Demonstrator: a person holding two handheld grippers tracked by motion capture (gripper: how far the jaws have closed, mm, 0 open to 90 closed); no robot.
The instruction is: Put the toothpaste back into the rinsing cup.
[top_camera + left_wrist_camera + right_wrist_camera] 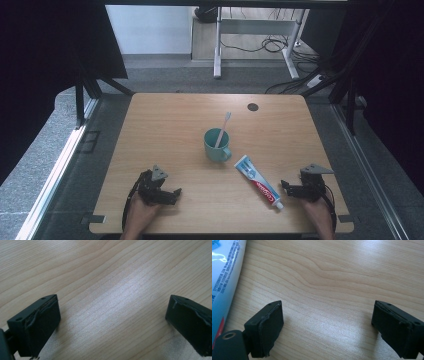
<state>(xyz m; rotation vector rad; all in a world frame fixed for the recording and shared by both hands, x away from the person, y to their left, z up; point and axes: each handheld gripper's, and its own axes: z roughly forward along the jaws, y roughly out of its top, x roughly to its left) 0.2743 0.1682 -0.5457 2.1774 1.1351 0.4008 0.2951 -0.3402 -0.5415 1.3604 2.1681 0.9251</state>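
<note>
A teal mug (217, 145) stands near the table's middle with a toothbrush (223, 128) leaning upright in it. A blue, white and red toothpaste tube (257, 181) lies flat to the mug's lower right, its cap toward the front edge. My right gripper (284, 187) rests on the table just right of the tube's cap end, open, with bare wood between its jaws (327, 322); the tube (224, 277) runs along the left edge of its view. At the front left my left gripper (176, 195) lies open over bare wood (112, 317).
The wooden table (165, 120) has a dark round grommet (253, 107) near its back edge. Black frame posts stand at both sides. On the floor beyond are a white desk frame (218, 50) and loose cables.
</note>
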